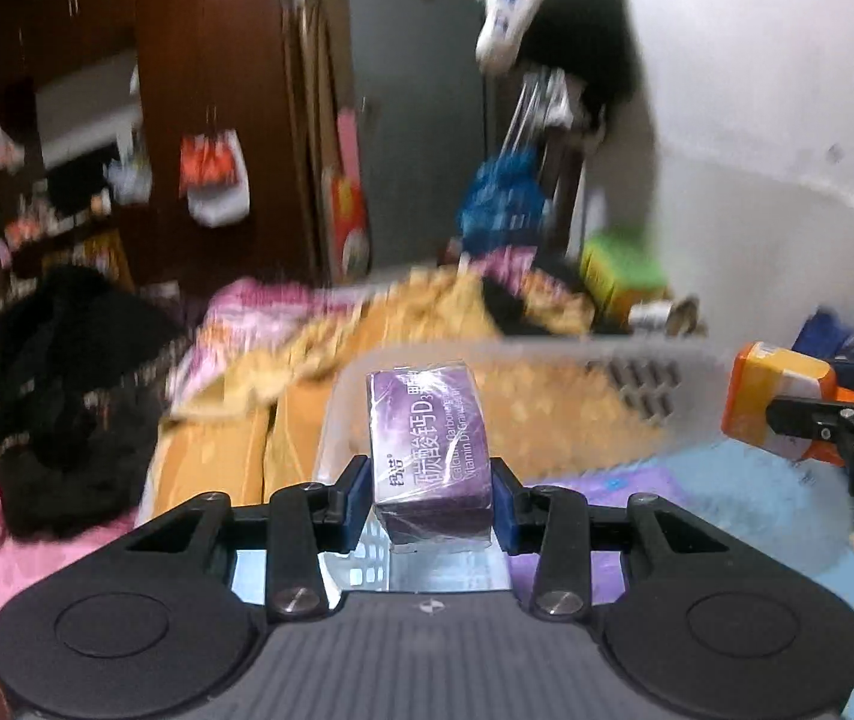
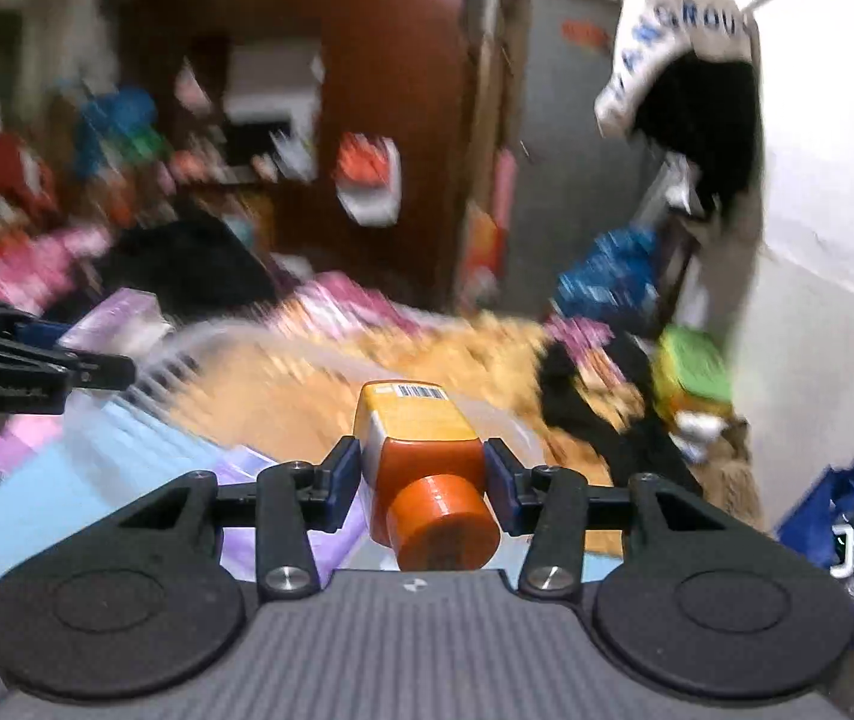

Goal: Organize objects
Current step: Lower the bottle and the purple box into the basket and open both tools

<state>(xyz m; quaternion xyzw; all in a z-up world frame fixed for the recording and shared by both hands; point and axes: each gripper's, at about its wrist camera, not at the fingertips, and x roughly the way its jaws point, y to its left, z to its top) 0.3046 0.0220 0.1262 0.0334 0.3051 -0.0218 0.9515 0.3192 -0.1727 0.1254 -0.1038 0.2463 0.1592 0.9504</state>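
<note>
Cluttered bedding (image 1: 403,324), open air above

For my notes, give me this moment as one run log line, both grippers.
left gripper: shut on purple box | right gripper: shut on orange bottle | both held above clear basket | background blurred

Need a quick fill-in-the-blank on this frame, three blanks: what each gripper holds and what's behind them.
The left gripper is shut on a ____ box.
The right gripper holds a bottle with an ____ cap.
The pale plastic container behind both grippers, with holes in its wall, is a ____.

Missing words: purple; orange; basket
</note>
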